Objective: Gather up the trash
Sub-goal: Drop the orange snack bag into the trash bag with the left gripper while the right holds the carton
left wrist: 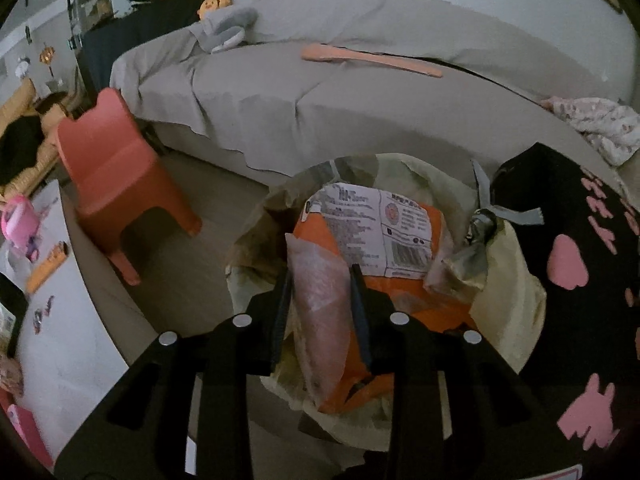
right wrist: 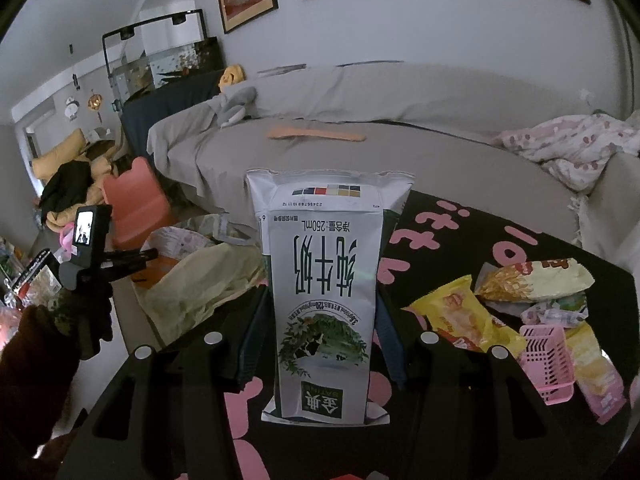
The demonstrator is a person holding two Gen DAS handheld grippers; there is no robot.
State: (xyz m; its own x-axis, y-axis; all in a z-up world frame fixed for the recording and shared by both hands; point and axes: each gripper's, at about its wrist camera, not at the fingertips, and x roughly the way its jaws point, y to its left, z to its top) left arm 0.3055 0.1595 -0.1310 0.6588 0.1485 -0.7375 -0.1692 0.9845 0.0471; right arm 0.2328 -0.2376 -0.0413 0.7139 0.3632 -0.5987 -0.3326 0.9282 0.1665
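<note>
Now your left tongs (left wrist: 320, 280) hold a pale wrapper (left wrist: 320, 320) over the open trash bag (left wrist: 500, 300); your right tongs (right wrist: 320, 312) clamp the milk carton (right wrist: 324, 280). Next, release the wrapper inside.

Upside-down "纯牛奶", "250mL", "金典" on the milk carton (right wrist: 326, 300); orange packet's label (left wrist: 380, 232) illegible.

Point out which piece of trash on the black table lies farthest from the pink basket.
The yellow snack wrapper: it lies left of the pink basket, while the other wrappers crowd the basket's top and right.
</note>
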